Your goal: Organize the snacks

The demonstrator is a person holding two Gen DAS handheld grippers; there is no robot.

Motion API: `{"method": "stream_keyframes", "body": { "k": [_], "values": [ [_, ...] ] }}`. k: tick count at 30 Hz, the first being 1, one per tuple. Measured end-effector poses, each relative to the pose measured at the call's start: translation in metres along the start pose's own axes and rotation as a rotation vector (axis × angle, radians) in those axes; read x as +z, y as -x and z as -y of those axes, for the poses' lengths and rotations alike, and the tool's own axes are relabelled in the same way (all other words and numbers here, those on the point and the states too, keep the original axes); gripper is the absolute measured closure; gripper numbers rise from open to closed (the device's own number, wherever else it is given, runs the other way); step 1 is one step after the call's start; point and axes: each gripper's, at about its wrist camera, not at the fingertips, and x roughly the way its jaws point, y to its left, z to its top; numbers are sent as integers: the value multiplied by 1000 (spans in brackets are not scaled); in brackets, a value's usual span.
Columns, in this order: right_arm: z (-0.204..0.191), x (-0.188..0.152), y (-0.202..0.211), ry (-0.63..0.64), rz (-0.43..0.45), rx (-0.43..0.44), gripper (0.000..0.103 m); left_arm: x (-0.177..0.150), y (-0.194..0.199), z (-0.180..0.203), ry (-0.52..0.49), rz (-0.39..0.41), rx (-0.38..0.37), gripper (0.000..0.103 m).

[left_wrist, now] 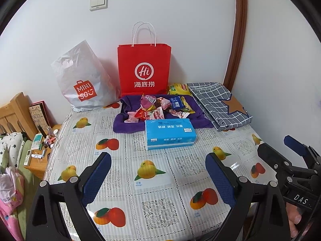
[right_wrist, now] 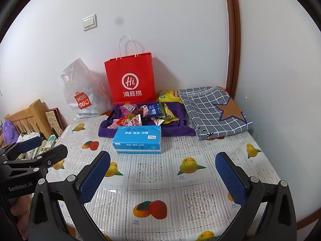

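Plain white wall (left_wrist: 180, 10) behind table; double light switch (left_wrist: 98, 1) mounted upper left. Brown wooden trim (left_wrist: 238, 40), probably a door frame, runs up at right. Wooden headboard (left_wrist: 16, 112) and cluttered bedside stand (left_wrist: 40, 156) at left. Lighting even, soft.

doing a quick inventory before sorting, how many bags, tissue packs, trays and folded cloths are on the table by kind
Bags: 2, a red paper Haidilao bag and a white plastic Miniso bag
Tissue packs: 1, a blue soft pack
Trays: 1, a purple cloth-lined tray holding loose snack packets
Folded cloths: 1, a grey checked cloth with a brown star
Total: 5
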Motion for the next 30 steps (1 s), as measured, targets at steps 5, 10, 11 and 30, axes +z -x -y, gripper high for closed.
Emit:
{"method": "stream_keyframes", "body": {
  "k": [5,10,11,30],
  "values": [
    [1,0,0,-4,1,-1,0,0,0,1,-1,-2,2,8],
    [3,0,0,-8,-1,-2,0,0,0,1,-1,-2,1,8],
    [4,0,0,-9,-1,-2,0,0,0,1,-1,-2,3,8],
    [3,2,3,1,11,-25,0,0,1,1,-4,2,1,8]
  ]
}}
